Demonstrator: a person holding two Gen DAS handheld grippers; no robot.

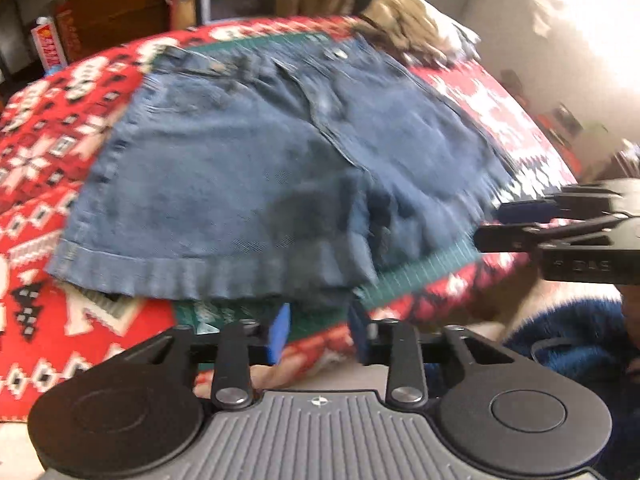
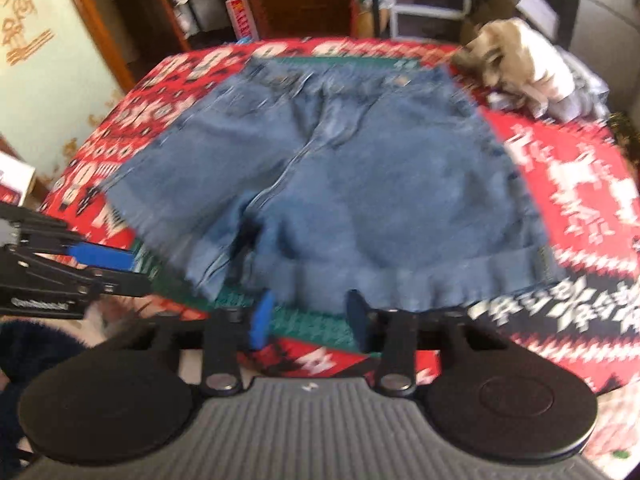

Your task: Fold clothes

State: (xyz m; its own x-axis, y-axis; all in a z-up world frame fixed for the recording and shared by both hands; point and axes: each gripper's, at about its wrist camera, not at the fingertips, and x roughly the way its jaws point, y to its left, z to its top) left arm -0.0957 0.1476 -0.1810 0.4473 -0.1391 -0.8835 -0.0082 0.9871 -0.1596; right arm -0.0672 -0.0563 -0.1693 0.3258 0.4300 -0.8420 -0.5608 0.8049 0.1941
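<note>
Left wrist view: the denim shorts [image 1: 280, 176] lie spread flat on the patterned blanket [image 1: 48, 152], waistband far, hems near. The left gripper [image 1: 320, 332] stands parted and empty just short of the near hem; a shallow bite could snag only the top layer. Right wrist view: the right gripper [image 2: 308, 320] is likewise parted, holding nothing; uneven pulls could skew the shorts [image 2: 320, 176].

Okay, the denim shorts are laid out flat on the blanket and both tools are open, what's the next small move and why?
Probably ease the left tool forward to pinch the hem of the denim shorts just ahead. Its jaws stand open and empty at the near edge, and the shorts lie unfolded on the red patterned blanket.
</note>
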